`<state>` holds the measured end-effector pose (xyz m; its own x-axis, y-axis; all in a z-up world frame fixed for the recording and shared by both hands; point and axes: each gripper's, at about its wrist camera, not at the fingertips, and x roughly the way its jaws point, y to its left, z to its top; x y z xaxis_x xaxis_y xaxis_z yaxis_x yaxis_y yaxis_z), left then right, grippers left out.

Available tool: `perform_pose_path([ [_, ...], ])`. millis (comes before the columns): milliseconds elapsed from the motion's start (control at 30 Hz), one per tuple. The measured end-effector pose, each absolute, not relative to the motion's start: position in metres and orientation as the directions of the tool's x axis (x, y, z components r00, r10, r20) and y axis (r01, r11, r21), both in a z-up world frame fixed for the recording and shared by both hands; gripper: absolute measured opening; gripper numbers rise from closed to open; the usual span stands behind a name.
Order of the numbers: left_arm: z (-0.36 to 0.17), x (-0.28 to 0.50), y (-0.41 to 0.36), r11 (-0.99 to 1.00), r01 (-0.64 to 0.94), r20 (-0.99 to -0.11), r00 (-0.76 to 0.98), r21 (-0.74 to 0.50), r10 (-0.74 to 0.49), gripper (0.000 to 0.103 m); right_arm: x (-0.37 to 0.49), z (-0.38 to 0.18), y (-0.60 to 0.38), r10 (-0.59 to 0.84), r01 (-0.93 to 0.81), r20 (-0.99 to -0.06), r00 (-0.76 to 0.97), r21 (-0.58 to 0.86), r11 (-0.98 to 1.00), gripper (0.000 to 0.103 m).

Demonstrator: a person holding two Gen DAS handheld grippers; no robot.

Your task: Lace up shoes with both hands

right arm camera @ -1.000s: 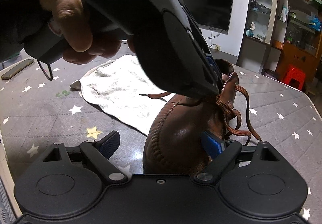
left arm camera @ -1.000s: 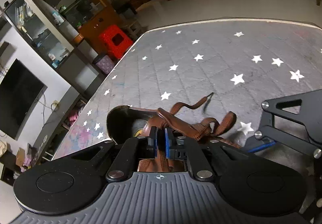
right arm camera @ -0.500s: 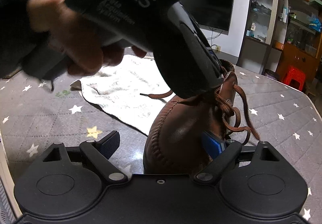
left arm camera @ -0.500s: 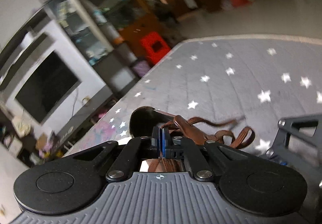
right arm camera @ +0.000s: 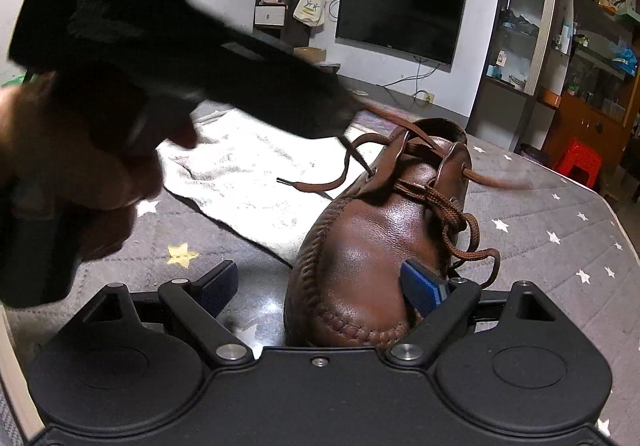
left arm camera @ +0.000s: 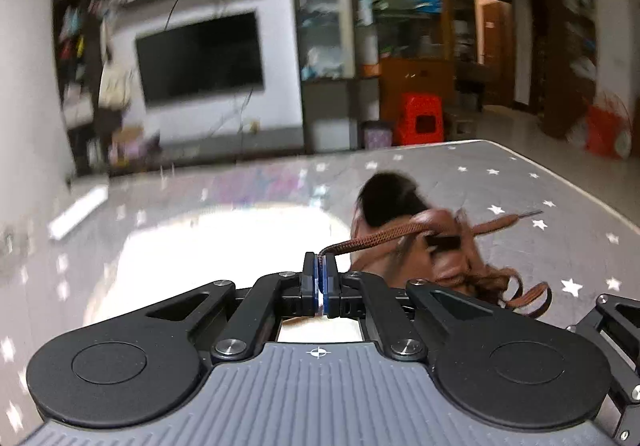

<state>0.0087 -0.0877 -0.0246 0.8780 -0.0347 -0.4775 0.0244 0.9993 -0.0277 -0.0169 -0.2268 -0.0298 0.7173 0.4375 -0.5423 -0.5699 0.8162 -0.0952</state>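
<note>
The left tongs (left arm camera: 320,273) have just squeezed shut on the brown shoelace (left arm camera: 384,236) and swung round, pulling it tight away from the brown leather shoe (right arm camera: 368,246). That means one lace end is drawn through and ready to be crossed. The right tongs (right arm camera: 324,288) stay wide open around the toe, one pad touching the leather, holding nothing. The shoe stands on the grey star worktop (right arm camera: 560,213), beside a white towel (right arm camera: 248,181). The far worktop edge is well apart, so there is room to pull.
</note>
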Motion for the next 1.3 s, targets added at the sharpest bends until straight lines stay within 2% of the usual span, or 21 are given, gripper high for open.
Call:
perform_pose_path([
  [67,-0.030,0.007,-0.081,0.997,0.007,-0.508,0.860,-0.083,-0.049,0.002,-0.017,-0.030,-0.226,0.437,-0.570,-0.542,0.718,-0.096,0.816,0.090],
  [167,-0.039,0.009,-0.081,0.994,0.037,-0.547,0.833,-0.098,-0.085,0.002,-0.017,-0.030,-0.225,0.436,-0.570,-0.542,0.718,-0.097,0.816,0.090],
  [333,-0.028,0.005,-0.087,0.988,0.151,-0.543,0.827,-0.033,-0.144,0.005,-0.016,-0.031,-0.224,0.435,-0.569,-0.542,0.719,-0.100,0.816,0.090],
  [400,-0.022,0.001,-0.088,0.982,0.190,-0.529,0.834,0.010,-0.156,0.020,-0.016,-0.031,-0.223,0.435,-0.569,-0.542,0.719,-0.100,0.816,0.090],
  [500,-0.015,-0.004,-0.096,0.966,0.235,-0.496,0.855,0.109,-0.152,0.031,-0.016,-0.031,-0.223,0.434,-0.569,-0.542,0.719,-0.102,0.816,0.090],
  [700,-0.007,0.006,-0.124,0.900,0.346,-0.459,0.866,0.264,-0.198,0.031,-0.016,-0.032,-0.223,0.434,-0.569,-0.542,0.720,-0.102,0.816,0.090],
  [833,-0.009,0.021,-0.140,0.852,0.393,-0.477,0.856,0.347,-0.200,0.029,-0.016,-0.032,-0.224,0.435,-0.569,-0.542,0.719,-0.101,0.816,0.090],
  [967,-0.013,0.033,-0.146,0.815,0.438,-0.513,0.833,0.379,-0.209,0.029,-0.016,-0.032,-0.225,0.435,-0.569,-0.542,0.719,-0.100,0.816,0.091],
  [1033,-0.014,0.038,-0.146,0.806,0.454,-0.530,0.821,0.379,-0.213,0.024,-0.016,-0.032,-0.225,0.435,-0.569,-0.542,0.719,-0.099,0.816,0.092],
  [1067,-0.015,0.041,-0.146,0.805,0.462,-0.541,0.813,0.373,-0.216,0.015,-0.016,-0.032,-0.226,0.436,-0.569,-0.542,0.719,-0.099,0.816,0.092],
  [1100,-0.015,0.044,-0.146,0.803,0.470,-0.552,0.805,0.366,-0.219,0.010,-0.016,-0.032,-0.226,0.436,-0.569,-0.542,0.719,-0.098,0.816,0.092],
  [1300,-0.021,0.044,-0.147,0.791,0.447,-0.538,0.823,0.419,-0.180,0.004,-0.016,-0.032,-0.228,0.436,-0.569,-0.541,0.719,-0.097,0.817,0.093],
])
